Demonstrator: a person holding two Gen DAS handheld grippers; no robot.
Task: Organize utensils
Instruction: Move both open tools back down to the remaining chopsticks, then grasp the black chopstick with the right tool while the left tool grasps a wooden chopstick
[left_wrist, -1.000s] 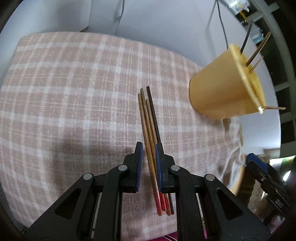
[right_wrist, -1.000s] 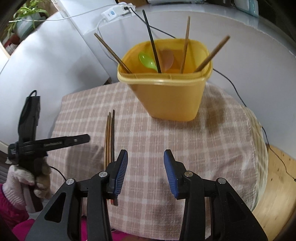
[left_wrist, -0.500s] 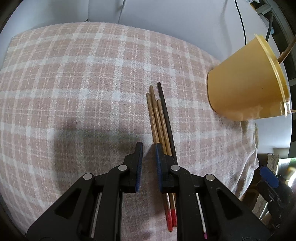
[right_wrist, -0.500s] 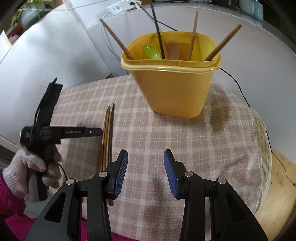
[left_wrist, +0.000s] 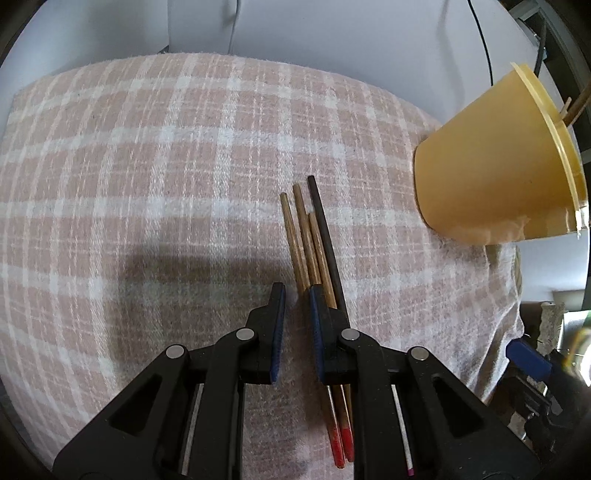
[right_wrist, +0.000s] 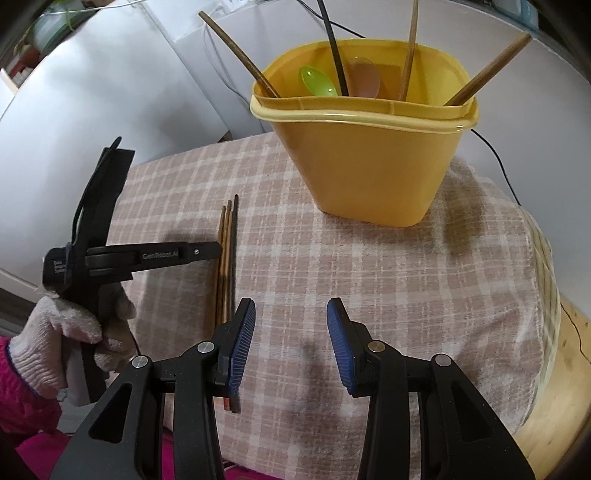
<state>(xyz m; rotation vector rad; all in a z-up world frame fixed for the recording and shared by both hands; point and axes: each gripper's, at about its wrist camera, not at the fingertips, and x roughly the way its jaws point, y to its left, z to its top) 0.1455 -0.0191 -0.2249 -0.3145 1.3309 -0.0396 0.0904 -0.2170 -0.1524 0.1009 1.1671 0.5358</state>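
Three brown chopsticks with red ends and one dark one (left_wrist: 310, 236) lie bundled on the checked cloth (left_wrist: 147, 166). My left gripper (left_wrist: 295, 295) hangs low over them, open by a narrow gap with only cloth showing between the pads. The bundle runs under its right finger. In the right wrist view the chopsticks (right_wrist: 227, 258) lie left of centre, and the left gripper (right_wrist: 216, 251) reaches in over them from a gloved hand (right_wrist: 70, 325). My right gripper (right_wrist: 291, 314) stands open and empty above the cloth. The yellow container (right_wrist: 369, 166) behind holds several chopsticks, a green spoon (right_wrist: 317, 81) and a pink spoon.
The yellow container (left_wrist: 491, 177) stands at the right of the left wrist view. The cloth (right_wrist: 369, 277) covers a round wooden table whose rim (right_wrist: 554, 387) shows at the right. Black cables (right_wrist: 495, 155) trail behind the container along white surfaces.
My left gripper has sunk toward the cloth and shifted left, so the chopsticks now lie under its right finger instead of in line with the gap. The right gripper came slightly closer to the table.
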